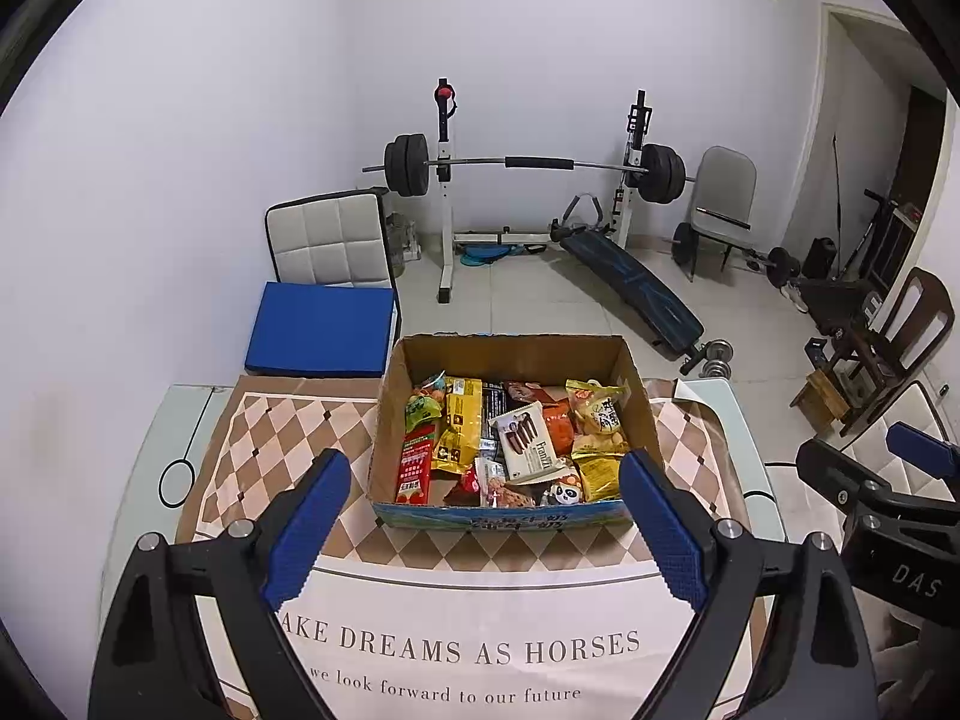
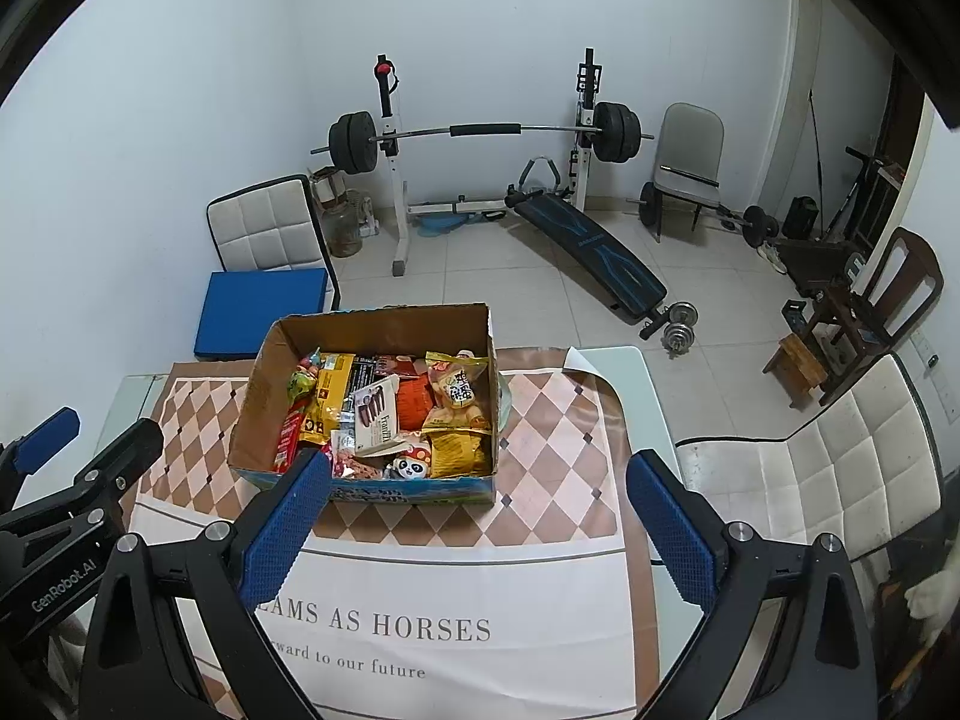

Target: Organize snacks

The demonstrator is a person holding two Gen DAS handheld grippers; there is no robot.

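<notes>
- Blue ribbed pads line both tongs: the left tongs (image 1: pixel 485 516) are spread wide with nothing between them, hanging above the near part of the worktop (image 1: pixel 180 414); the right tongs (image 2: pixel 478 516) are likewise spread wide and empty, just right of them.
- White cloth (image 1: pixel 480 618) under the tongs reads "…AKE DREAMS AS HORSES" and, smaller, "we look forward to our future"; further out it turns to a brown-and-cream diamond pattern.
- One tool body carries "GenRobot.AI" in the right wrist view; the other shows "DAS" in the left wrist view.
- The cardboard box (image 1: pixel 384 420) stands on the diamond pattern, flaps open; its blue printed front bears writing too small to read.
- The snacks (image 1: pixel 516 444) all lie inside the box, packets mixed and overlapping; one white packet reads "Franzzi", and a small panda-face packet lies near the front wall.
- No packet shows on the cloth outside the box. My judgement: this fits either snacks gathered into the box as the end state, or a full box waiting to be sorted out; the pictures do not settle which.
- Beyond the worktop: a barbell rack (image 1: pixel 534 165) against the wall.
</notes>
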